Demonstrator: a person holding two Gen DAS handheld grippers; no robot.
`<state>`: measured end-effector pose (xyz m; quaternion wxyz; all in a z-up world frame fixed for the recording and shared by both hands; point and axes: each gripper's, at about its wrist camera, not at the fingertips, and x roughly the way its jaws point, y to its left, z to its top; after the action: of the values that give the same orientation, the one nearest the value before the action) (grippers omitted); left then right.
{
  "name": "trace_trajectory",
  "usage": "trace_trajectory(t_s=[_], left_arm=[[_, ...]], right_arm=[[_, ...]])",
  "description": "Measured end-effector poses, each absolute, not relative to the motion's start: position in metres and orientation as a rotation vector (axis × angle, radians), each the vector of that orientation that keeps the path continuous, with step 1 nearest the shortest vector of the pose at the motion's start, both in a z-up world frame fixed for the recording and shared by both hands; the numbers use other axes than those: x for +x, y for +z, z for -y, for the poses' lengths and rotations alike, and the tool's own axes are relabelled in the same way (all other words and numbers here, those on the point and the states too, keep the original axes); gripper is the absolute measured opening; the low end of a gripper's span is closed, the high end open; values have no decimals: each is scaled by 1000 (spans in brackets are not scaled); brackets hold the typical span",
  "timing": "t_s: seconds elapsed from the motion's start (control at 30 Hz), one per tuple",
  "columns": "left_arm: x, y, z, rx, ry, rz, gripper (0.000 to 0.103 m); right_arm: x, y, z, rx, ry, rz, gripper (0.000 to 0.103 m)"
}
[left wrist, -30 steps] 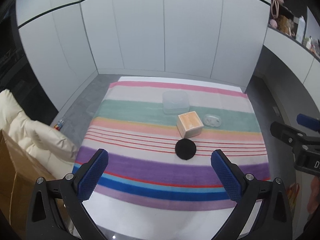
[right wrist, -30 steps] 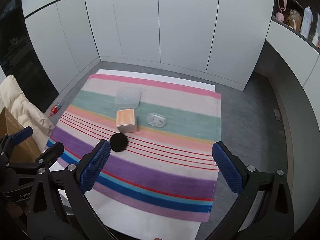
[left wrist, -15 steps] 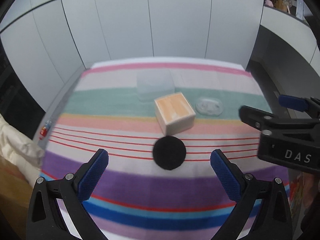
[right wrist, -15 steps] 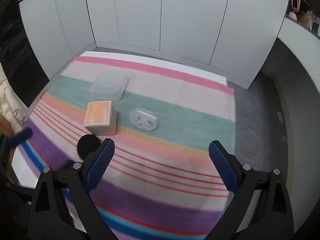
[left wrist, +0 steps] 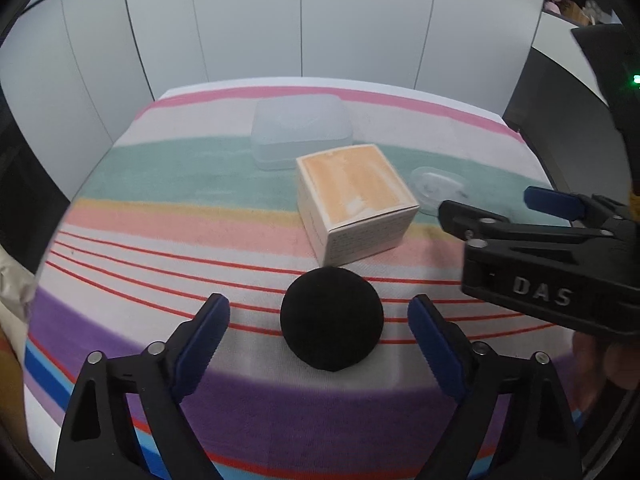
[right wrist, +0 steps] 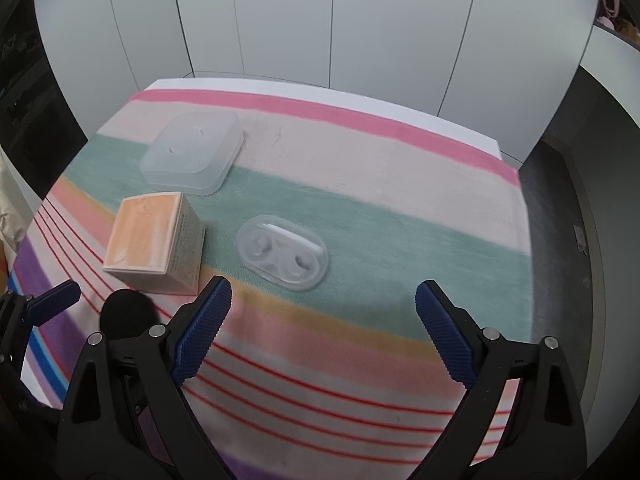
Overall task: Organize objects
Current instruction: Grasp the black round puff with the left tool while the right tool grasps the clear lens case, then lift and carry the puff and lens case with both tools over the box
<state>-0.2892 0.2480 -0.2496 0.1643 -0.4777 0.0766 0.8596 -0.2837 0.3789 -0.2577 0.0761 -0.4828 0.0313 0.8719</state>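
— Where is the black sponge puff (left wrist: 331, 318)?
— On the striped cloth (left wrist: 160, 208), just in front of the orange-topped carton (left wrist: 354, 200), between the left gripper (left wrist: 319, 318) pads, untouched; its jaws have just been narrowing.
— The containers?
— The frosted box (right wrist: 193, 152) is lidded, contents unclear; the clear case (right wrist: 282, 252) lies beyond the open right gripper (right wrist: 323, 308), also narrowing.

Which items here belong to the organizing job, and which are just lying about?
Job items: black round pad, orange-topped box, frosted square container, clear oval case.
Lying about: striped cloth, cream jacket, shelf clutter.
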Motion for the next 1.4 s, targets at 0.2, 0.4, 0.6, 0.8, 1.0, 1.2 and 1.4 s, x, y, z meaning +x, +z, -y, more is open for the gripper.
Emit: trace_trajectory(t_s=[0.2,0.4,0.6,0.8,1.0,1.2,1.4], left_arm=[[-291,-255,-246,-1356,2474,-218,69],[-294,-253,-242,-1341,2490,-214,52],[-296,-252,-240,-1355,2492,-220,51],[-292,-242,-232,-1356,2505,-226,51],[-287,-219,-218,-1364,2519,-221,51],[-279,-177,-206,-1331,2550,-209,51],[-270,-138,-200,-1297,2553,-191,51]], right_arm=[[-304,-275,-372,-1482,2621,-93,87],[-309,-275,-362,-1425,2668,-66,67],[-309,-272,-355,-1441,2675,-60,59],[-300,-252,-354,-1429,2671,-53,59],[-289,-217,-348,-1410,2685,-29,59],[-270,-175,-340,-1384,2711,-23,59],[-251,-134,-328,-1357,2724,-24,59]])
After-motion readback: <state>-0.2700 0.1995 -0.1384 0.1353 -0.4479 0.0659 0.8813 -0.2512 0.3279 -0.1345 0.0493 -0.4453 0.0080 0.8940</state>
